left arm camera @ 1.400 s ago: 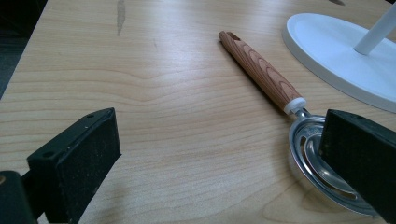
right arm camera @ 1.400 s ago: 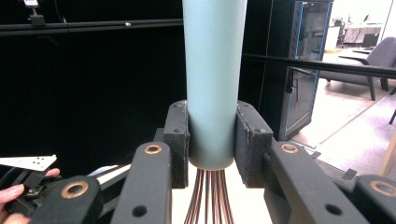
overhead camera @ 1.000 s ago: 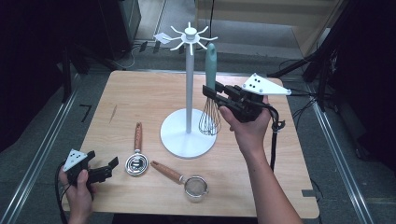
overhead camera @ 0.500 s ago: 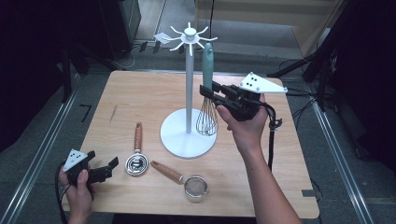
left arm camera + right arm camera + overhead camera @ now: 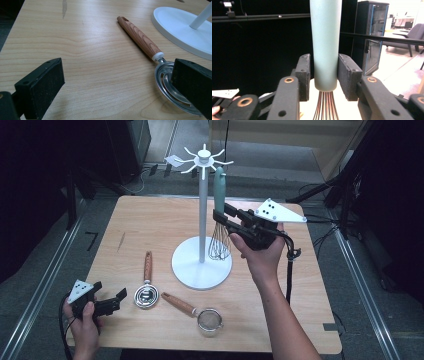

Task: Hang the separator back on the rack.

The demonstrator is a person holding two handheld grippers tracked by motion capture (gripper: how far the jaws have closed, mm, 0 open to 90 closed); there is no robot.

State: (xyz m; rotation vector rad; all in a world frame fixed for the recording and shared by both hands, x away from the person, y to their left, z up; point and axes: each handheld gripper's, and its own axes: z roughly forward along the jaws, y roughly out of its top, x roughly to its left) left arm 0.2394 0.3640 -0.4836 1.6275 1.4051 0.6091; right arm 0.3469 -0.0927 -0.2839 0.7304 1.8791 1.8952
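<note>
A whisk with a pale teal handle (image 5: 219, 190) and copper wires hangs upright beside the pole of the white hook stand (image 5: 202, 210), its top by one of the stand's arms. My right gripper (image 5: 222, 215) reaches in level from the right. Its jaws have just been opening, and the handle (image 5: 325, 37) stands between the pads (image 5: 348, 75) with a thin gap on each side. At the front left corner of the table, my left gripper (image 5: 109, 291) rests open with nothing between its jaws (image 5: 117, 82).
A wooden-handled coil spoon (image 5: 146, 290) lies just right of the left gripper (image 5: 142, 41). A small mesh strainer (image 5: 207, 320) with a wooden handle lies near the front edge. The stand's round base (image 5: 185, 270) takes up the table's middle.
</note>
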